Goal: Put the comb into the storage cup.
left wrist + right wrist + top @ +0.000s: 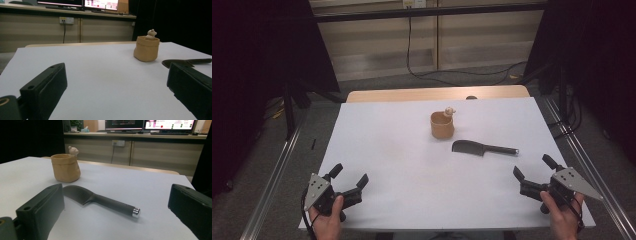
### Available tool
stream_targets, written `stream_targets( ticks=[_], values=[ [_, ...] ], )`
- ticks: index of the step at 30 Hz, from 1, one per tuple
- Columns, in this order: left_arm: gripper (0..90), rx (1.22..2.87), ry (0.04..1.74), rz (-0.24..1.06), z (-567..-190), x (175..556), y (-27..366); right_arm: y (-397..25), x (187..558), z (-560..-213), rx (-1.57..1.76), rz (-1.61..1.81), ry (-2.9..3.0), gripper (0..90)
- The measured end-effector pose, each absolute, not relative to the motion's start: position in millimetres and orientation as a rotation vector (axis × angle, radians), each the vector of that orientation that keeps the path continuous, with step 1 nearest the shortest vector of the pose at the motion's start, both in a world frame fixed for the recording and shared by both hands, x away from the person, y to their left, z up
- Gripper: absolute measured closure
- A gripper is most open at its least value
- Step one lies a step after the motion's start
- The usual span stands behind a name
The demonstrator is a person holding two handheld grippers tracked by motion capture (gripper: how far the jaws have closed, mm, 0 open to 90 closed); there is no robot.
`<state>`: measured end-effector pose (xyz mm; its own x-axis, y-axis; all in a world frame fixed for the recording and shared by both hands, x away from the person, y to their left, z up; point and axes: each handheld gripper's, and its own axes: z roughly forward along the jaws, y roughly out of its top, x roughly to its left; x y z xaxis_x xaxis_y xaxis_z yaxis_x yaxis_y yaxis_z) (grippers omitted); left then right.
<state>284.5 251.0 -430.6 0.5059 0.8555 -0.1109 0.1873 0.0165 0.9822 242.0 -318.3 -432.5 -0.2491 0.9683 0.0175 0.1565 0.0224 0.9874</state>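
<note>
Comb (186,62) partly behind left tool's jaw.

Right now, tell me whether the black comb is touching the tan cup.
Apart. The high view shows a strip of white table between the comb and the cup; the right gripper view shows it too.

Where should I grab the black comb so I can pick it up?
Grab the comb by its round handle, near the silver-tipped end. The handle lies flat, pointing toward the right hand-held gripper, which is open and probably closest. Come from above, jaws across the handle; the toothed end is wide and flat, harder to pinch.
</note>
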Motion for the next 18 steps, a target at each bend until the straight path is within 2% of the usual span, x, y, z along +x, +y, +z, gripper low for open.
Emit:
stream_targets(
  ticks=[18],
  values=[
    [2.5,1.513,0.94,0.666,-430.6,285.3,249.1,-315.5,247.1,-434.9,1.178,1.344,1.575,0.7]
  ],
)
